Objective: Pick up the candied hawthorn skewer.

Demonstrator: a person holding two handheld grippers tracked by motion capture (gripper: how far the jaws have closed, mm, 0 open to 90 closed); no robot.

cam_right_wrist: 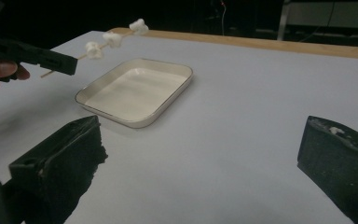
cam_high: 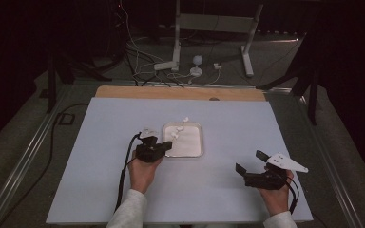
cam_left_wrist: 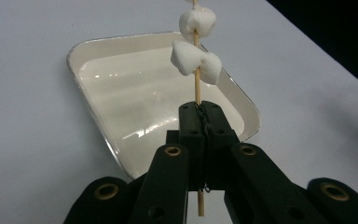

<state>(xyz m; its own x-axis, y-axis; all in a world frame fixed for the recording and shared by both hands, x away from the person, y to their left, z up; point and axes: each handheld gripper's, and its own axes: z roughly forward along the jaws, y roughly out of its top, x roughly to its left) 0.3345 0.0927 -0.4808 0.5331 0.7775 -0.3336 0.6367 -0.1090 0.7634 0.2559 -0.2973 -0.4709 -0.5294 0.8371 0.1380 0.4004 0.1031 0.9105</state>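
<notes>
My left gripper (cam_left_wrist: 200, 116) has its fingers clamped on a thin wooden skewer (cam_left_wrist: 197, 88), held above the near-left edge of the white tray (cam_high: 192, 148) on the surface (cam_high: 100, 142). My right gripper (cam_high: 251, 167) rests well apart to the right, fingers spread wide and empty.

Risk noted: the skewer is slim and gripped near its lower end. A loose clamp could let it pivot or slide, and a hard squeeze might snap it.

Condition: three white marshmallows (cam_right_wrist: 114, 38) are threaded along the skewer, soft and somewhat squashed, spaced apart. The tray looks empty and glossy.
</notes>
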